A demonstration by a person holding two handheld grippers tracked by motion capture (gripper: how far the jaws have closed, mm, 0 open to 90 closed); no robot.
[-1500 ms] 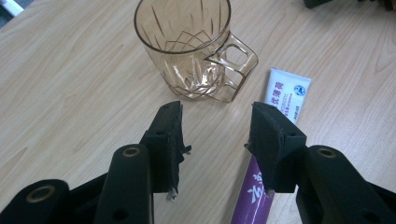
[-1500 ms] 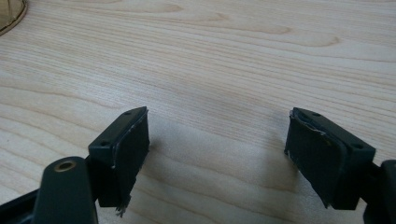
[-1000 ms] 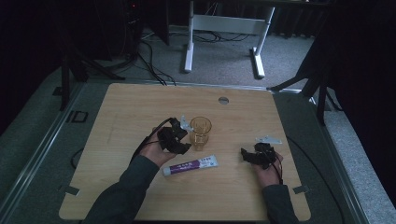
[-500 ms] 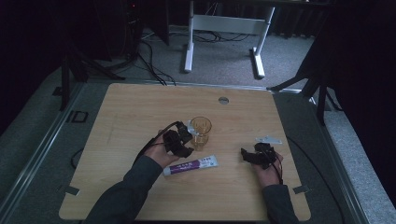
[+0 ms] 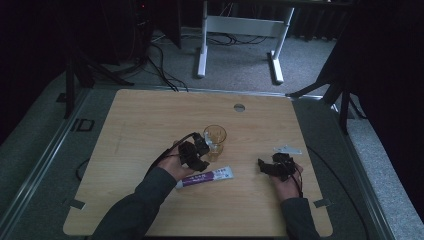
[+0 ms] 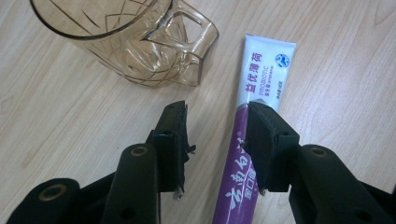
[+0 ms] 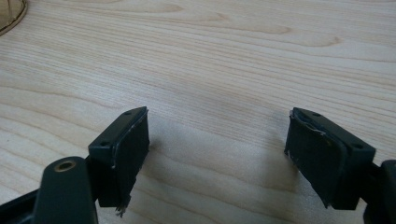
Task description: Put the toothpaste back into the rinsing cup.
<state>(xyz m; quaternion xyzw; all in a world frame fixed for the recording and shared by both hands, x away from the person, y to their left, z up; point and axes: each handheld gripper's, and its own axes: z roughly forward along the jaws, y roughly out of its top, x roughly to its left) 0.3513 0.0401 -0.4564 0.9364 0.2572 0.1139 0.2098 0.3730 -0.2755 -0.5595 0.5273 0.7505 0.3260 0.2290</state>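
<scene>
On the left half of the wooden surface, the left gripper hovers just near-left of an amber glass mug and above the tail end of a toothpaste tube. In the left gripper view its fingers are partly spread, having just been closing, with bare wood in the gap between them. One finger sits in front of the purple part of the tube, whose white crimped end reaches past the fingertip; whether that finger touches the tube cannot be told. The other finger points at the base of the mug, just short of its handle, and is not pressing on it. The mug stands upright, a little left of the middle of the surface. The tube lies flat just near of the mug, running left to right, its white end toward the right.

Further right, well apart from the tube and mug, the right gripper rests low over the surface in the person's hand. In the right gripper view its fingers are spread wide, with plain wood grain between them and nothing held.
</scene>
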